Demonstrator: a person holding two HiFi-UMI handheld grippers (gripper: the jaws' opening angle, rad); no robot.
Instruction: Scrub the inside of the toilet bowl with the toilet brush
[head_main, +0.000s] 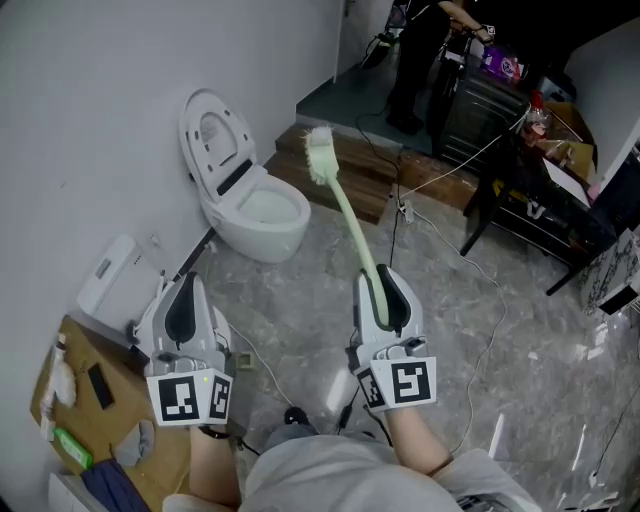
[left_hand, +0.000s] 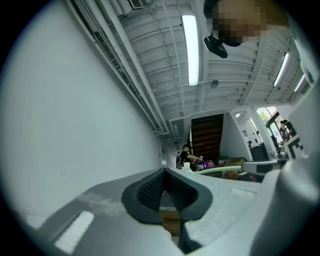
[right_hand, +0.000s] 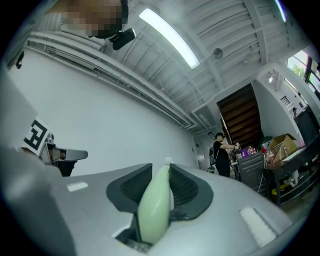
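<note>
Right gripper (head_main: 381, 272): jaws clamped on the pale green handle of the toilet brush (head_main: 346, 216). In the right gripper view the handle (right_hand: 154, 210) fills the gap between the pads of this gripper (right_hand: 161, 168). It hides its own far end, so the bristles cannot be seen there. The butt of the handle is buried in the gripper body.

Left gripper (head_main: 187, 282): jaws together, nothing between them, confirmed in its own view (left_hand: 164, 172).

From the right gripper the brush runs forward and up to the bristle head (head_main: 319, 154). The head is in the air, outside the bowl and to its right. In the head view it shows against a wooden step (head_main: 352, 176), and its height above the floor cannot be judged.

The toilet (head_main: 256, 241) stands against the wall ahead of the left gripper, with its lid (head_main: 214, 134) raised. Little of the bowl's inside is visible.

A standing person (head_main: 418, 60) at the back is cut off by the top edge.
</note>
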